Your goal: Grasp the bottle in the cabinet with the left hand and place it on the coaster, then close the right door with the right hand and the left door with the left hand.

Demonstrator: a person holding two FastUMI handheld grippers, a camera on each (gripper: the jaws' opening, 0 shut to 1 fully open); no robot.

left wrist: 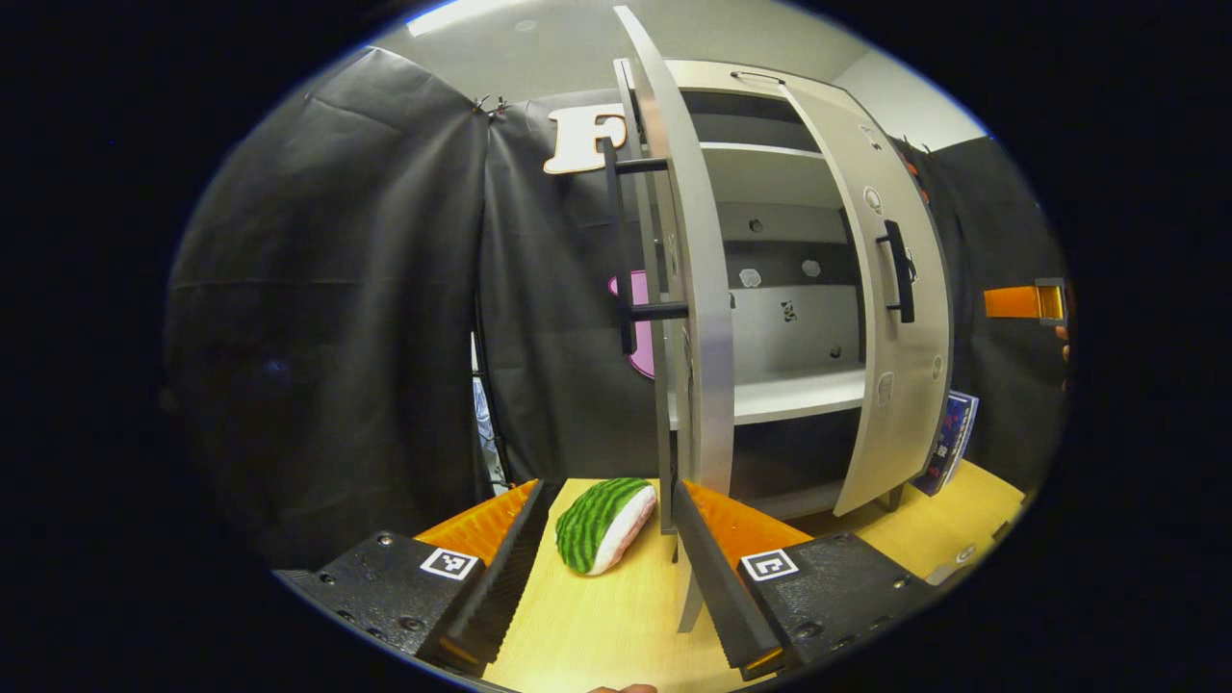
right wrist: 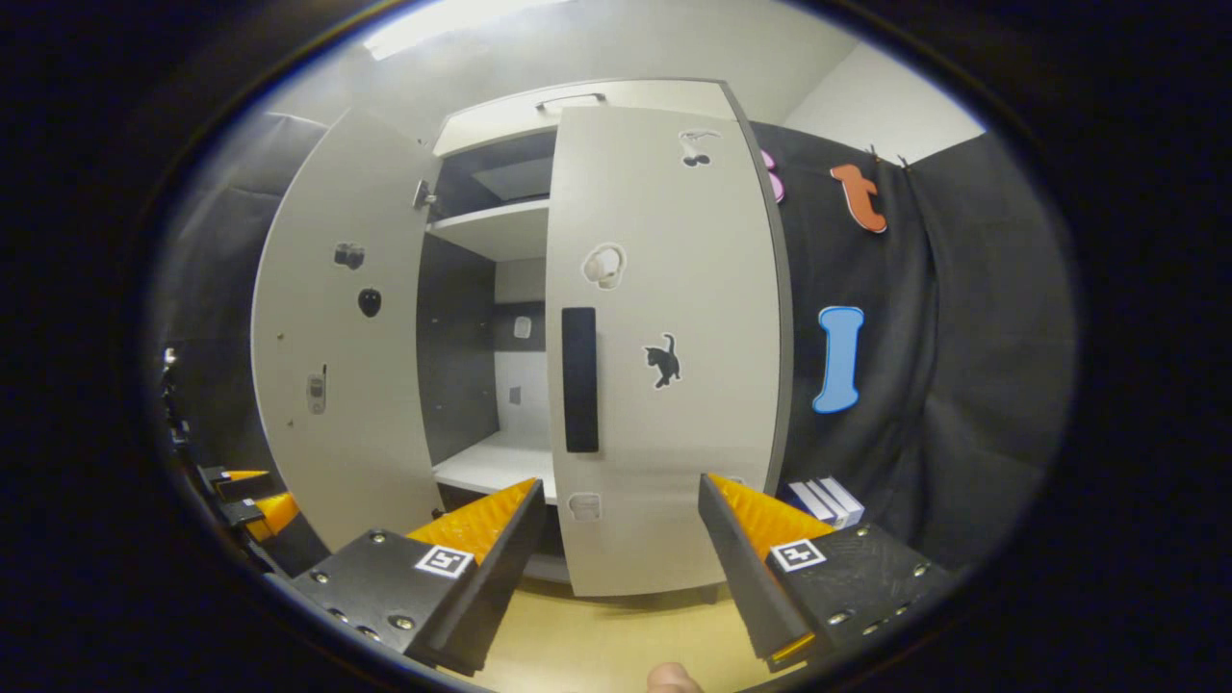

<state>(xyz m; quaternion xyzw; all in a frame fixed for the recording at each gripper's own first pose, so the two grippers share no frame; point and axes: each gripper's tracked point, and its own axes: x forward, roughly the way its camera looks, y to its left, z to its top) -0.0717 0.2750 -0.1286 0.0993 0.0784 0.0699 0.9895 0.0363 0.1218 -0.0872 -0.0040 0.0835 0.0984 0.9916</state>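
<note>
Both claws stand wide apart with nothing between their fingers. Seen in the left gripper view, the left gripper (left wrist: pixel 602 558) hovers low over the wooden tabletop (left wrist: pixel 616 626), facing the outer edge of the cabinet's left door (left wrist: pixel 688 279), which stands swung out with its dark bar handle (left wrist: pixel 626 241) toward the booth wall. A green-striped watermelon-slice toy (left wrist: pixel 604 525) lies on the tabletop just beyond the fingertips, beside the door's foot. Across the open cabinet (left wrist: pixel 780 289), white shelves show, and the right door (left wrist: pixel 890 289) hangs partly open. In the right gripper view, the right gripper (right wrist: pixel 621 568) faces the right door's front near its black handle (right wrist: pixel 579 380). Small boxes (right wrist: pixel 823 500) sit by the cabinet's right side. Where the bottle and coaster are cannot be told.
</note>
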